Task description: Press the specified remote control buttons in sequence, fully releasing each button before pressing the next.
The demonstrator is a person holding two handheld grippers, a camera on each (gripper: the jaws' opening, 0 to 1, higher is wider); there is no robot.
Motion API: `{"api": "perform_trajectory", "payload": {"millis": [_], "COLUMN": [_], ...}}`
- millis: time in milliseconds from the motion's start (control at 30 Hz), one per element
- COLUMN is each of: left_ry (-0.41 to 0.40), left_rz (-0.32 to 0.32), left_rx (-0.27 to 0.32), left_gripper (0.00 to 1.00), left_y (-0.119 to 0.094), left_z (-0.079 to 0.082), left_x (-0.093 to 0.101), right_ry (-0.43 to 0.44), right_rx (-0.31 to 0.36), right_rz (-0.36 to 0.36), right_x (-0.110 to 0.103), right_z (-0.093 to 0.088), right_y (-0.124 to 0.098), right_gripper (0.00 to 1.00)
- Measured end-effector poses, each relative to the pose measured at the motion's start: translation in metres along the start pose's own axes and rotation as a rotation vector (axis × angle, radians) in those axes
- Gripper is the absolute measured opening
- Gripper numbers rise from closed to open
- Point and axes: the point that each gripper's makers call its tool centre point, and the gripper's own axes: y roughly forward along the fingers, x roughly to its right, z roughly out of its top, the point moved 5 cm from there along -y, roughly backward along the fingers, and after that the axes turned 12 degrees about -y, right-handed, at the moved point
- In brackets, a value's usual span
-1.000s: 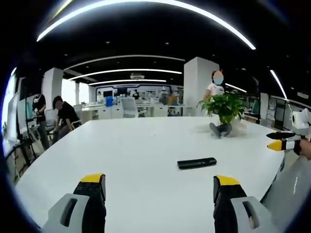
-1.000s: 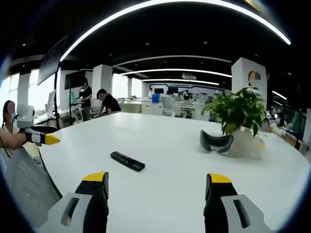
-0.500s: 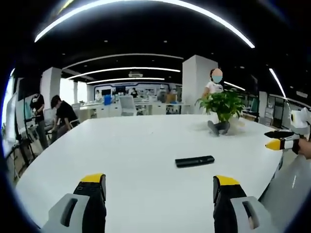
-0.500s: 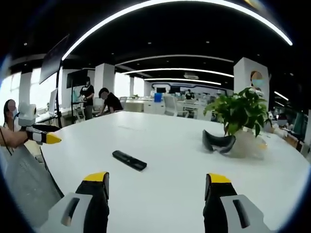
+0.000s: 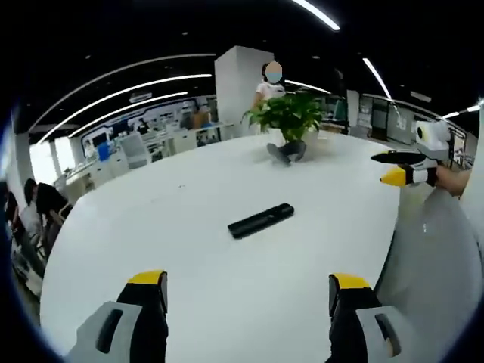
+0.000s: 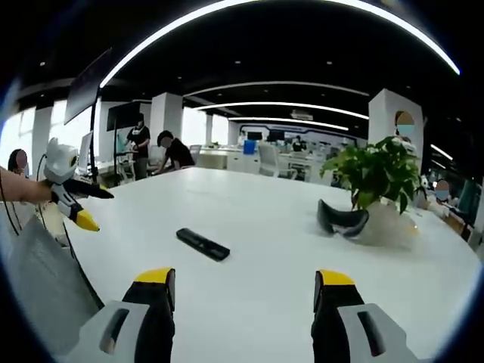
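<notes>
Ahead, the remote (image 5: 261, 220) lies flat, long axis crosswise, well beyond both spread, empty grippers, left (image 5: 242, 291) and right (image 6: 242, 286).

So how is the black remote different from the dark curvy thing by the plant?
The remote is long, straight and flat, lying alone mid-table. The dark curvy thing is bent like a U and sits up against the plant. Both are dark and rest on the white table.

One black remote control (image 5: 261, 220) (image 6: 202, 243), one potted plant (image 5: 288, 115) (image 6: 376, 172), one dark curved headset-like item (image 6: 342, 220) lying ahead of jaws on one white table (image 5: 204, 257) (image 6: 265, 249); two people (image 6: 168, 150) standing far bkgd.
</notes>
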Motion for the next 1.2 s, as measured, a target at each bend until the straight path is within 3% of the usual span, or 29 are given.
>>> {"api": "perform_trajectory", "payload": {"millis": [200, 400, 767, 867, 1067, 1200], "left_ry": [-0.014, -0.081, -0.128, -0.089, 0.094, 0.128], "left_rz": [-0.092, -0.159, -0.211, -0.226, -0.206, -0.216], "left_rx": [-0.036, -0.053, -0.149, -0.195, -0.321, -0.310], "left_gripper": [0.96, 0.98, 0.96, 0.95, 0.93, 0.92], "left_y": [0.042, 0.083, 0.132, 0.141, 0.158, 0.168], "left_z": [0.020, 0.038, 0.041, 0.040, 0.033, 0.042], "left_x": [0.004, 0.013, 0.011, 0.013, 0.012, 0.014], "right_ry": [-0.007, 0.011, 0.009, 0.011, 0.010, 0.007], "right_rx": [-0.015, -0.023, -0.037, -0.037, -0.045, -0.053], "right_rz": [-0.004, -0.035, -0.021, -0.019, -0.017, -0.011], "right_x": [0.000, 0.006, 0.004, 0.004, 0.005, 0.004], "right_z": [-0.001, -0.004, -0.006, -0.006, -0.007, -0.009], "right_y": [0.000, -0.001, 0.000, -0.001, 0.000, 0.000], "right_gripper": [0.73, 0.73, 0.70, 0.69, 0.68, 0.67]}}
